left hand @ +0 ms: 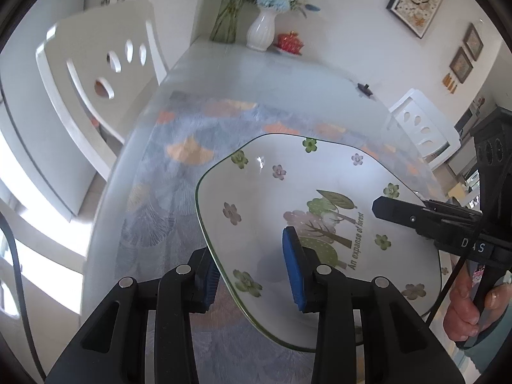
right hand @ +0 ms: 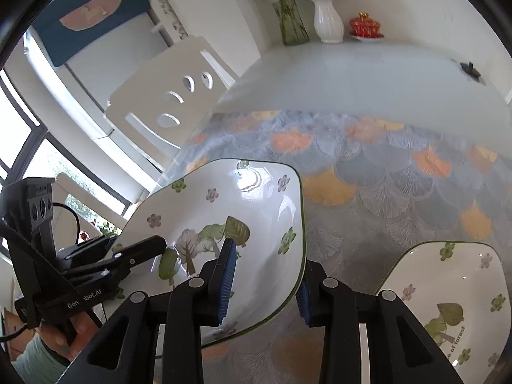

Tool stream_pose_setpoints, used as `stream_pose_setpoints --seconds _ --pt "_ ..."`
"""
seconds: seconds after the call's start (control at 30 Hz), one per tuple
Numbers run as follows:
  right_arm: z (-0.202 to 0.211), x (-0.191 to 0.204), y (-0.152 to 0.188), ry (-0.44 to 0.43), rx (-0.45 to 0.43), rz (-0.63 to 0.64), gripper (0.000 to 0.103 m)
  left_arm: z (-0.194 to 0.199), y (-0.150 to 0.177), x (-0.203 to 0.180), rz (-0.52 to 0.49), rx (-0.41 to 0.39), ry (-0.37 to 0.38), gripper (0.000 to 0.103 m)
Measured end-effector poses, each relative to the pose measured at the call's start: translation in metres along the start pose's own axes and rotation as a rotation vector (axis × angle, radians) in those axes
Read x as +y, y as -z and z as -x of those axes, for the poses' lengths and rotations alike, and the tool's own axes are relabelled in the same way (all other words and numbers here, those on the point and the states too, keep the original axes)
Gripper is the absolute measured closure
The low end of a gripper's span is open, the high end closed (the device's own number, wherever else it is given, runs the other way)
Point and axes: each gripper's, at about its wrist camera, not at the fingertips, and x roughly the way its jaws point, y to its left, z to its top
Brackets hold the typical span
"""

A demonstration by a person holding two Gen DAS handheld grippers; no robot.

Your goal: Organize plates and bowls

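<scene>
A squarish white plate (left hand: 288, 192) with flowers, trees and a green rim is held between both grippers above the patterned tablecloth (left hand: 179, 192). My left gripper (left hand: 249, 249) is shut on its near left rim, one blue pad on top and one beneath. My right gripper (left hand: 400, 212) clamps the opposite rim, a hand behind it. In the right wrist view the same plate (right hand: 224, 198) tilts up, with my right gripper (right hand: 267, 268) shut on its edge and my left gripper (right hand: 137, 249) on the far side. A second matching plate (right hand: 454, 288) lies on the cloth at the lower right.
A white vase of flowers (left hand: 260, 30) and a red lidded cup (left hand: 289, 43) stand at the table's far end by the wall. A small black object (left hand: 364, 88) lies near the far right edge. White chairs (left hand: 96, 64) (left hand: 422, 128) flank the table.
</scene>
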Motion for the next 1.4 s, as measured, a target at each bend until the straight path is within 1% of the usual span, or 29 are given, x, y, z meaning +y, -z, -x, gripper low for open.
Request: stream_pose_setpoints --seconds 0.17,0.37,0.5,0.67,0.87,1.03,1.17,1.33,1.4 --pt "0.021 0.014 0.006 0.020 -0.039 0.057 0.070 0.025 -0.001 -0.012 -0.023 -0.055 -0.001 0.071" --pt "0.052 0.025 0.015 0.016 -0.086 0.073 0.070 0.060 0.002 -0.028 -0.060 -0.111 -0.003 0.071" --pt "0.075 0.035 0.026 0.015 -0.115 0.082 0.070 0.085 0.012 -0.038 -0.066 -0.139 0.002 0.071" --pt "0.104 0.050 0.047 0.012 -0.134 0.100 0.070 0.116 0.034 -0.047 -0.073 -0.159 -0.001 0.071" --pt "0.130 0.070 0.084 0.012 -0.113 0.137 0.070 0.147 0.073 -0.053 -0.042 -0.149 0.001 0.071" --pt "0.148 0.087 0.125 0.009 -0.083 0.167 0.070 0.167 0.107 -0.055 -0.030 -0.119 -0.001 0.072" --pt "0.154 0.091 0.151 -0.011 -0.053 0.161 0.070 0.178 0.133 -0.060 -0.040 -0.091 -0.009 0.071" --pt "0.158 0.100 0.182 -0.001 -0.026 0.158 0.070 0.185 0.163 -0.062 -0.020 -0.053 -0.025 0.071" --pt "0.157 0.099 0.193 -0.010 -0.014 0.139 0.070 0.187 0.170 -0.061 -0.009 -0.042 -0.018 0.071"
